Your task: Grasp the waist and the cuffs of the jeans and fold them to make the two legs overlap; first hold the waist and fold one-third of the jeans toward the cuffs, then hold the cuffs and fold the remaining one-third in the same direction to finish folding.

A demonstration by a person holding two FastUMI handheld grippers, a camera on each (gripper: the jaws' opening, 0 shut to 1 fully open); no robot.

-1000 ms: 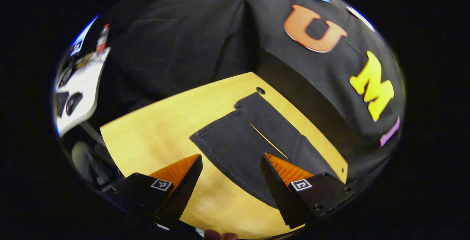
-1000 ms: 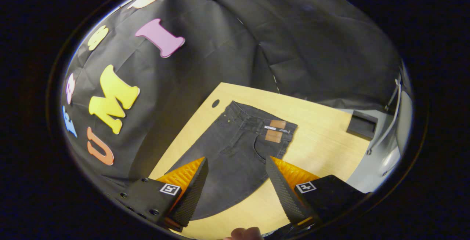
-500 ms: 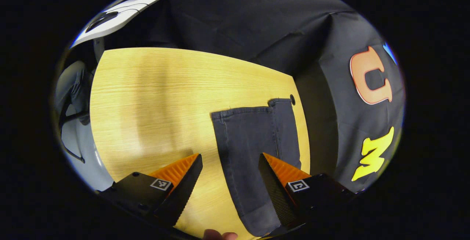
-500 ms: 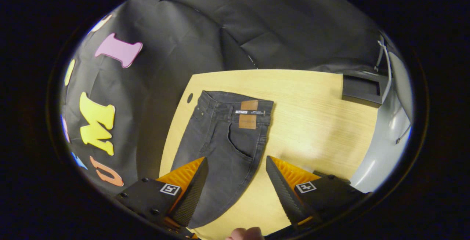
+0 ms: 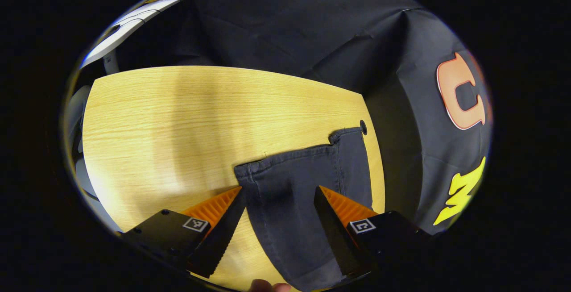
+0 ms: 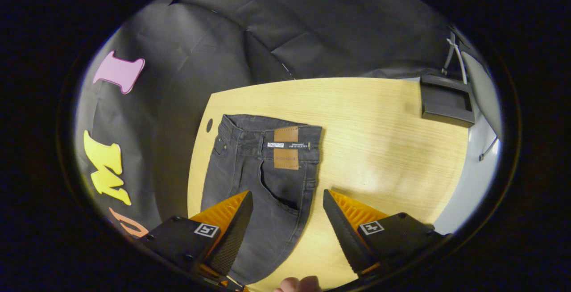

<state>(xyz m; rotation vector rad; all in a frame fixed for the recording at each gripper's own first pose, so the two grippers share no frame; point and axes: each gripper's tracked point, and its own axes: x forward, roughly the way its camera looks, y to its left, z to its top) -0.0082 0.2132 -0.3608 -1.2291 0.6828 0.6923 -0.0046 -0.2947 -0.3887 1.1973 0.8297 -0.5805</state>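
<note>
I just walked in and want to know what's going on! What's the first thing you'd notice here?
The dark jeans lie flat on the light wooden table, close to its edge by the black cloth wall. In the right gripper view the waist with its tan patches points away from the open right gripper. In the left gripper view the cuffs lie just ahead of the open left gripper.

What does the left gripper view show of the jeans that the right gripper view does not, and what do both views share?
The left gripper view has the cuffs of the two legs, lying side by side near a hole in the table. The right gripper view has the waist with its brown patches, and a dark box at the table's far corner. Both have the dark jeans flat on the wooden table, with an open tool above them: left tool, right tool.
</note>
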